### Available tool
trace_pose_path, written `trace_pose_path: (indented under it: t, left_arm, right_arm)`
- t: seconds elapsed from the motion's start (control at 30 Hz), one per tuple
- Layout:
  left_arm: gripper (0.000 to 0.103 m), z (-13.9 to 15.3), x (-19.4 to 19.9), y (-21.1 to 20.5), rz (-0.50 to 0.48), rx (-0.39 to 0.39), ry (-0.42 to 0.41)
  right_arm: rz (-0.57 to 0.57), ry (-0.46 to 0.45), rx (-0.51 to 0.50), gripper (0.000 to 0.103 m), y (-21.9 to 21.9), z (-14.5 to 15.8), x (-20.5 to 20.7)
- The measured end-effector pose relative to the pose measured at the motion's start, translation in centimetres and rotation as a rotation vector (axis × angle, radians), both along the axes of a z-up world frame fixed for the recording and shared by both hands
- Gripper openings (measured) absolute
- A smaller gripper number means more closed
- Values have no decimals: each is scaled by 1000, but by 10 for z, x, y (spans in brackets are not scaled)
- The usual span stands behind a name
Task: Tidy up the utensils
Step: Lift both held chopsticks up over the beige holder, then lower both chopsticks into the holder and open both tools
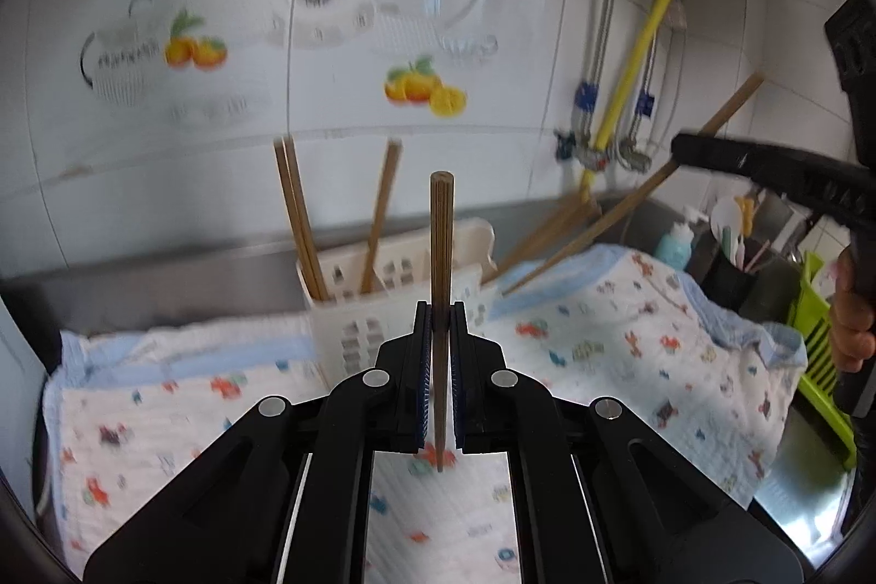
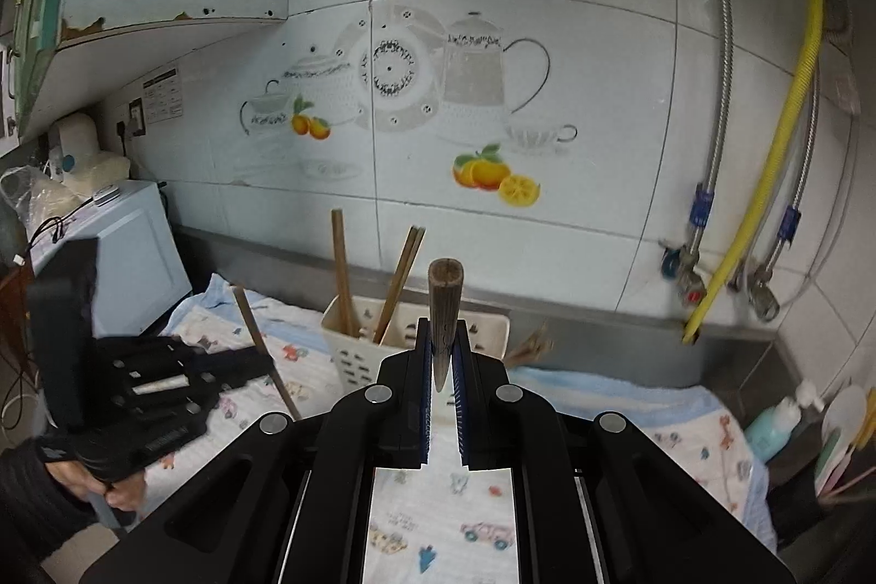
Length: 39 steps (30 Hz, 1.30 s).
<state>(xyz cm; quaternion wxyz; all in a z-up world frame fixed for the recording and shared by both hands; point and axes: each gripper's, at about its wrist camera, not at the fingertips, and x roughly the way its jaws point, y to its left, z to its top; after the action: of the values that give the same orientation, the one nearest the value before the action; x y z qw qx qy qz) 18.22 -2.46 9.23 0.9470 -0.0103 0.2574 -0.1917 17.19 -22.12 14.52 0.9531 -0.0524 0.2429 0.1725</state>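
My left gripper [image 1: 441, 310] is shut on a wooden chopstick [image 1: 441, 250], held upright above the printed cloth, just in front of the white slotted utensil holder [image 1: 383, 305]. The holder has three chopsticks [image 1: 298, 223] standing in it. My right gripper [image 2: 441, 327] is shut on another wooden chopstick [image 2: 444, 305], also upright, in front of the same holder [image 2: 361, 354]. The right gripper shows in the left wrist view [image 1: 766, 173] with its chopstick [image 1: 629, 206] slanting. The left gripper shows in the right wrist view [image 2: 164, 387] at lower left. More loose chopsticks [image 1: 542, 228] lie behind the holder.
A printed cloth [image 1: 629, 343] covers the counter. A steel sink [image 1: 640, 212] lies at right with a teal soap bottle [image 1: 676, 244], a dark cup of utensils [image 1: 733, 266] and a green rack [image 1: 816, 337]. A white appliance [image 2: 131, 250] stands at far left. Hoses and valves [image 2: 712, 266] hang on the tiled wall.
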Motion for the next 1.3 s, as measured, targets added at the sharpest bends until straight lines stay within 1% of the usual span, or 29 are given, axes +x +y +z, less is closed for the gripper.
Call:
trace_pose_path:
  t: [0.07,0.17,0.27,0.43,0.53,0.6,0.7,0.77,0.87,1.3]
  left_arm:
    - [5,16,5,3,7,-2,-31]
    - [5,39,14,3,22,16,-79]
    - [5,60,25,4,42,24,-122]
    - [5,89,41,5,84,27,-192]
    - [5,97,49,5,102,29,-219]
    - [5,97,56,4,127,42,-226]
    - [5,91,65,5,143,40,-211]
    - [5,84,72,6,157,44,-198]
    - [5,74,81,10,163,29,-180]
    - [6,27,109,21,176,4,-39]
  right_arm:
    - [-8,-2,-11,7,1,4,8]
    - [-24,-3,-16,7,0,8,22]
    - [-34,7,-8,7,-2,9,36]
    - [-45,21,-5,7,-1,8,57]
    - [-46,34,-13,7,2,3,65]
    - [-43,43,-21,7,4,-2,69]
    - [-40,56,-22,7,5,-8,75]
    - [-39,64,-21,7,5,-11,77]
    - [-32,77,-27,7,8,-16,82]
    - [-31,134,-31,7,13,-42,97]
